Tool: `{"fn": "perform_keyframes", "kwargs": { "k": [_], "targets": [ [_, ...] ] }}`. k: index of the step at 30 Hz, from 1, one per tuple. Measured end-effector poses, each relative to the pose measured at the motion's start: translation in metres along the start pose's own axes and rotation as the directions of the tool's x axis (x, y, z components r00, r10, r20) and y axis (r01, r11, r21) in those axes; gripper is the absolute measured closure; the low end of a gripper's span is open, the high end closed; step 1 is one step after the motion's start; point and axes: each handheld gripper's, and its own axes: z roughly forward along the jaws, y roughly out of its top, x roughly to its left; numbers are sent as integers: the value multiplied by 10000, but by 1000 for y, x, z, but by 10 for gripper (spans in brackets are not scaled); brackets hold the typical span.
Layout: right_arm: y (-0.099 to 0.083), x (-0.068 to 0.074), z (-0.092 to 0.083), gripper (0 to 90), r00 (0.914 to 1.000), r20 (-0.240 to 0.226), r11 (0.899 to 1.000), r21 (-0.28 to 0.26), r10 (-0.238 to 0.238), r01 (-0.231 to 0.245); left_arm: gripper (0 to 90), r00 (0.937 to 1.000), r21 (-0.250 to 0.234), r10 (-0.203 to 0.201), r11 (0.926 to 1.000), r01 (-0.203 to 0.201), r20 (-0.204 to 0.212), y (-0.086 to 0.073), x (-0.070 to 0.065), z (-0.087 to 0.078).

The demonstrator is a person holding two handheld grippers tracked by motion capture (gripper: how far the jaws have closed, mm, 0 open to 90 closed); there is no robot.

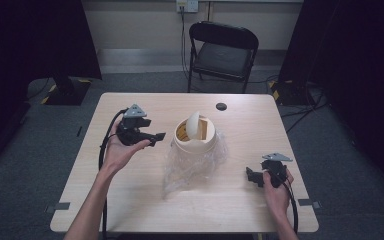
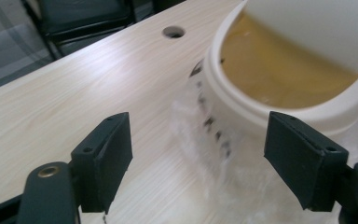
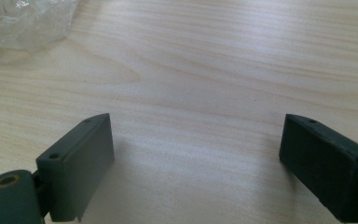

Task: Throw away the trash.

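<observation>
A small cream bin (image 1: 195, 135) with a swing lid (image 1: 194, 125) tipped up stands mid-table, wrapped below in a clear plastic bag (image 1: 192, 162). My left gripper (image 1: 156, 137) is held just left of the bin, open, jaws pointing at it. In the left gripper view the bin's cream rim (image 2: 279, 109) and crinkled plastic bag (image 2: 214, 140) lie just beyond the spread jaws, nothing between them. My right gripper (image 1: 250, 176) rests low at the table's front right, open, apart from the bag. Its own view has bare wood between the jaws and a corner of the bag (image 3: 25, 21).
The light wooden table (image 1: 130, 200) has a round cable hole (image 1: 221, 106) near its far edge. A black folding chair (image 1: 223, 50) stands behind the table. Dark curtains flank both sides, and cables run over the grey floor at right.
</observation>
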Motion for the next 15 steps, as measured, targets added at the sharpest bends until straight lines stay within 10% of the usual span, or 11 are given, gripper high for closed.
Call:
{"fn": "perform_keyframes", "kwargs": {
  "k": [15],
  "targets": [
    [0, 0, 0, 90, 10000, 1, 10000, 0, 1, -1, 197, 9893, 326, -1163, 9923, 1195, -878, -63, 31, -30]
  ]
}}
